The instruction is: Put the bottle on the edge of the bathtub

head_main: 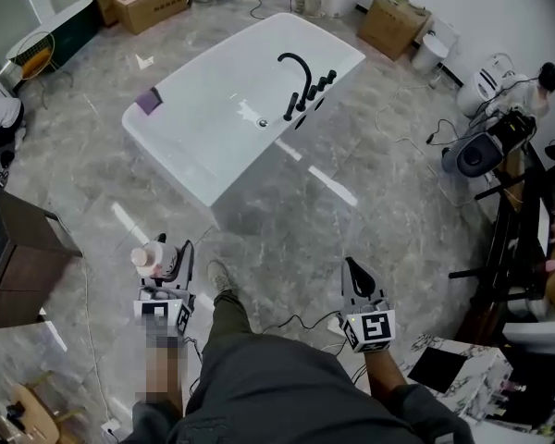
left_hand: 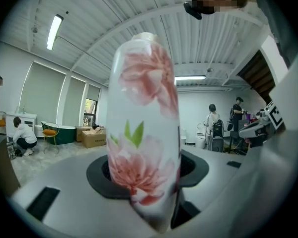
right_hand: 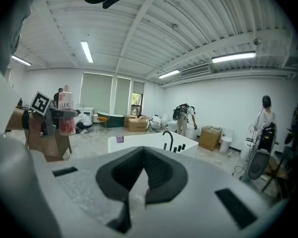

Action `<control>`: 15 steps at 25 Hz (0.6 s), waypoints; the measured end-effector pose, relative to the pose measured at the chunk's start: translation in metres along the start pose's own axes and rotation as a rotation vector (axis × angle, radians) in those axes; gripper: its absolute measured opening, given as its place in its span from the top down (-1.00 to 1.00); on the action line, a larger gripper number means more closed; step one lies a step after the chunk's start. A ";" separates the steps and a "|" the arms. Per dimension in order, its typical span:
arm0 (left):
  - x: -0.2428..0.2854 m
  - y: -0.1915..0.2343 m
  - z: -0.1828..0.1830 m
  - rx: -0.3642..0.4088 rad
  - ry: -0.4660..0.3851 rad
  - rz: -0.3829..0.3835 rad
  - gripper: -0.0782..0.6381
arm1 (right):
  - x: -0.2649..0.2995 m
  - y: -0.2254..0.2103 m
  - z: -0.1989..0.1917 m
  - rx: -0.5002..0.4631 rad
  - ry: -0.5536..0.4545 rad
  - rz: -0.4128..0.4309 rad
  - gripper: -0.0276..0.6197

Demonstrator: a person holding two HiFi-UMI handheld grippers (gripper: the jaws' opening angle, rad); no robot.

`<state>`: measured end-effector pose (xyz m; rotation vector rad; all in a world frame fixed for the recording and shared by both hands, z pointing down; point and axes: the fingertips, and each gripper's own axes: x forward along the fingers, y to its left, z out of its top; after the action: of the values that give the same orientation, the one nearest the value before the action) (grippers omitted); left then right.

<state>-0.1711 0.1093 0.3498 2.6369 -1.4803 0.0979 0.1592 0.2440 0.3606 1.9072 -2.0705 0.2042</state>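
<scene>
- So, this one's mid-carry: the left tool (head_main: 165, 257) is clamped on the bottle (head_main: 154, 255), a white one with pink flowers. In the left gripper view the bottle stands between the jaws with the pads pressed on both sides.
- Bottle's in the air over the marble floor (head_main: 351, 202), down by the person's left side and well short of the bathtub (head_main: 192, 169). Nothing's been set down yet, so I'd call this the approach step.
- Right tool (head_main: 352, 268) has its jaws pinched together on nothing (it's just along for the ride, as far as I can tell).
- Near wall of the tub faces the person. The black faucet (head_main: 296, 70) and its knobs take up the right-hand rim, and a small purple thing (head_main: 149, 100) sits on the left end.
- Next move, my guess: close the gap to the tub, lift the bottle above rim height, and pick a bare flat stretch of the edge, away from the faucet and the purple bit.
- Then get the bottle's base flat on the rim before letting go. That ledge looks narrow and glossy, so a tilted set-down could send it sliding into the tub or onto the floor.
</scene>
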 end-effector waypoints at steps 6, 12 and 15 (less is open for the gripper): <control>0.098 0.052 -0.017 -0.015 0.024 -0.048 0.16 | 0.101 -0.018 0.024 0.001 0.077 -0.071 0.91; 0.170 0.089 -0.041 -0.038 0.038 -0.069 0.16 | 0.179 -0.022 0.053 -0.034 0.072 -0.085 0.91; 0.201 0.094 -0.058 -0.022 0.043 -0.065 0.16 | 0.210 -0.036 0.046 -0.049 0.089 -0.066 0.91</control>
<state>-0.1463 -0.1019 0.4368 2.6456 -1.3737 0.1308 0.1762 0.0279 0.3823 1.8987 -1.9351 0.2169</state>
